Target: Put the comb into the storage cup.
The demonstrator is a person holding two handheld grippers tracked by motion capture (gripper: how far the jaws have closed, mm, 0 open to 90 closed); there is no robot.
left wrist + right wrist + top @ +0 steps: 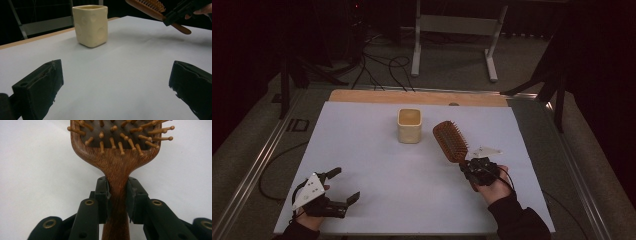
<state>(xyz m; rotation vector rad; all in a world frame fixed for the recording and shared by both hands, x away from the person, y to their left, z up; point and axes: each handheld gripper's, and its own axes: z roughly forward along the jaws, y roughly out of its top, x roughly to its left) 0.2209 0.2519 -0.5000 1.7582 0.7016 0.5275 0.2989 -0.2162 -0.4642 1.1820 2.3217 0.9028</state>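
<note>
— Right gripper (117, 195)?
— Clamped on the wooden hairbrush (451, 141) by the neck of its handle, one black pad on each side, seen close in the right gripper view. Bristles (120, 135) turned toward that camera.

— And from above?
— Held over the right half of the white sheet (377, 165), nearer the front edge than the back. Brush head pointed up and back toward the cup, raised off the sheet; shadow beneath it in the left gripper view. Handle end stuck out past the jaws there.

— Left gripper (115, 85)?
— Spread wide, nothing between the pads, bare sheet showing in the gap. Rested near the front left corner in the high view, grey three-cornered plate on top, jaws aimed to the right and slightly back.

— The cup?
— Cream square cup (409, 125), upright, around the middle of the sheet toward the back edge. Just left of the brush head, apart from it, not touching. Shallow round dimples on its walls in the left gripper view.

— Anything else on the tabletop?
— A bare wooden strip (412, 96) along the back edge, beyond the sheet. A pale flat piece (486, 150) just right of the brush, too small to tell what.
</note>
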